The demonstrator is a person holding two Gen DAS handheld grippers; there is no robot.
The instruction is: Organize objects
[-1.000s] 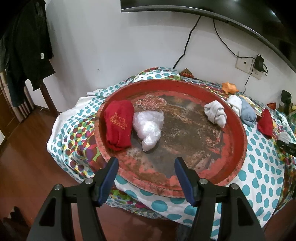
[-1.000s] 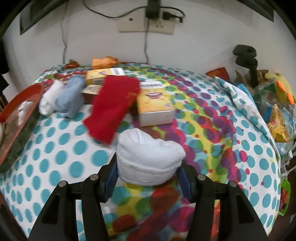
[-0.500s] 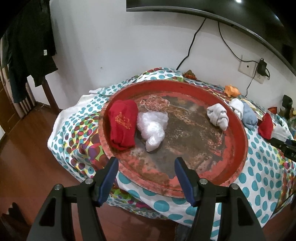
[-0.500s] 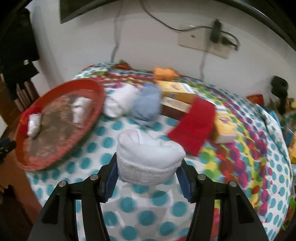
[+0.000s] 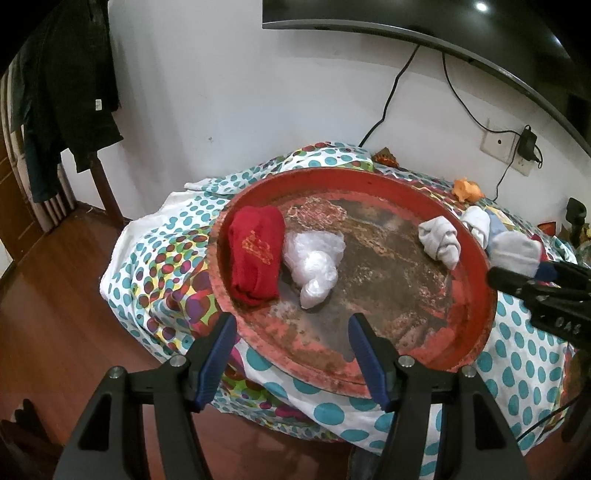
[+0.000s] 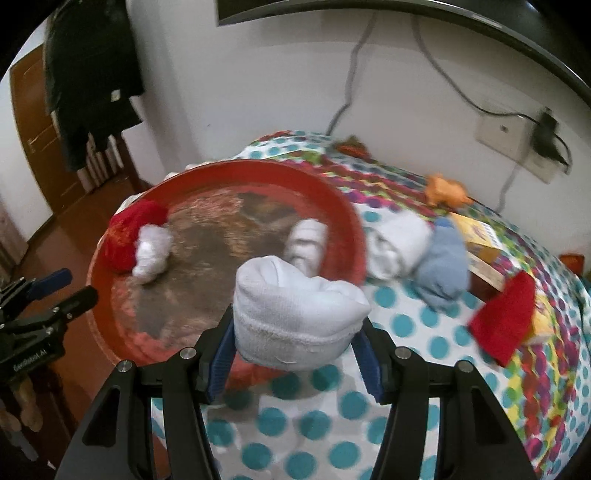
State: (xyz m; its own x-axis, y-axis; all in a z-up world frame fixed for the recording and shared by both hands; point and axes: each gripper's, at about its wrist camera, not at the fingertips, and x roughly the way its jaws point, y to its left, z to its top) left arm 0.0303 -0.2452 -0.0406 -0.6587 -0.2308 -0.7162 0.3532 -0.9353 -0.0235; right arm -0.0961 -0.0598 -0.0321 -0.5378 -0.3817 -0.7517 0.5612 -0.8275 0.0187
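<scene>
White sock roll [image 6: 299,317] (clamped) beside red tray [image 6: 343,221]

A home room: wall-mounted television [image 5: 406,22], hanging jacket [image 5: 62,92], wooden floor [image 5: 55,314].

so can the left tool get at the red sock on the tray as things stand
Probably yes. The left tool is open and empty at the red tray's near rim, and the red sock lies uncovered just ahead, with only the plastic bag touching its side.
</scene>
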